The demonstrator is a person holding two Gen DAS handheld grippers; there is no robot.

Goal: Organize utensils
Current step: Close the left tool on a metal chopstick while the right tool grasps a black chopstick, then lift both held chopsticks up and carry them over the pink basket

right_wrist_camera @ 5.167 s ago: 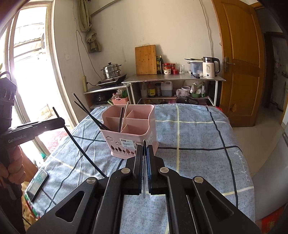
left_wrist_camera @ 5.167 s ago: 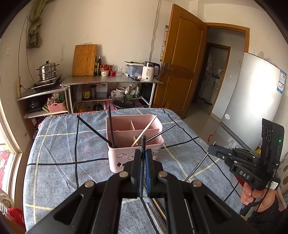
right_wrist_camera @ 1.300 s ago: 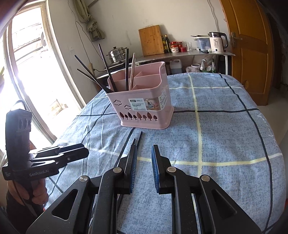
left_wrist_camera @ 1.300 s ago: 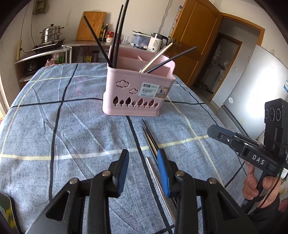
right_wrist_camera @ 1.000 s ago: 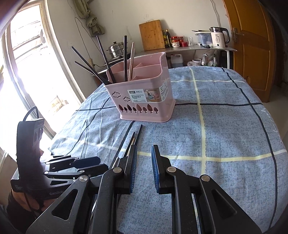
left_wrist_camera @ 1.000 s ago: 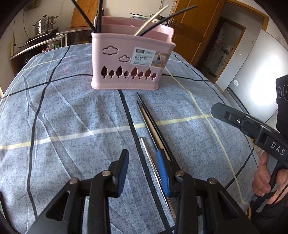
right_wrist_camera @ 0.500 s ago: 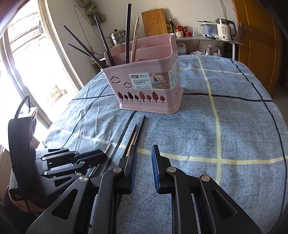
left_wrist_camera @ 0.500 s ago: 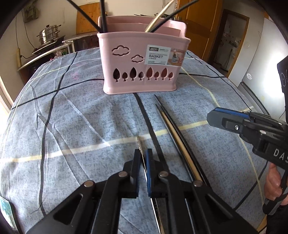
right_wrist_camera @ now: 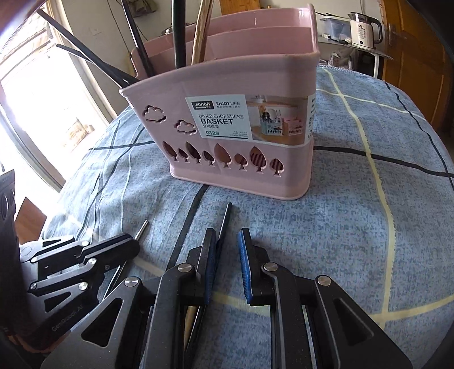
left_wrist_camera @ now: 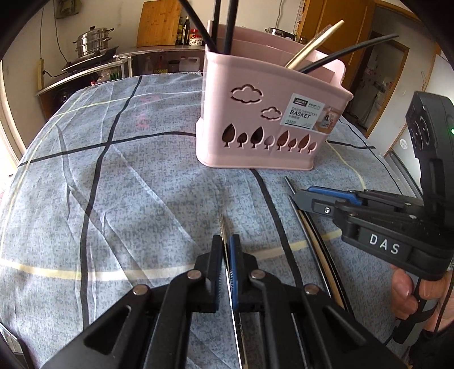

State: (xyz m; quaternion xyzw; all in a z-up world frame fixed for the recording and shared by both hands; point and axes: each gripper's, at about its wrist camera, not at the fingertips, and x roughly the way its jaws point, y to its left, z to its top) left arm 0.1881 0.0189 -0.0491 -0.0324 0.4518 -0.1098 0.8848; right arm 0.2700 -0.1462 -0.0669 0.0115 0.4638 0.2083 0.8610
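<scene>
**Grippers close in on loose chopsticks beside pink basket**

A blue checked cloth covers the table, and on it stands a pink divided chopsticks basket, already holding several black chopsticks and a pale wooden one that lean out over its rim. On the cloth just in front of the basket lie the remaining sticks. The left gripper is clenched on a thin metal chopstick, whose tip pokes out ahead of the pads. The right gripper is released, its blue pads apart and low over the cloth, with a black chopstick lying against its left-hand pad and a wooden chopstick beside that.
</scene>
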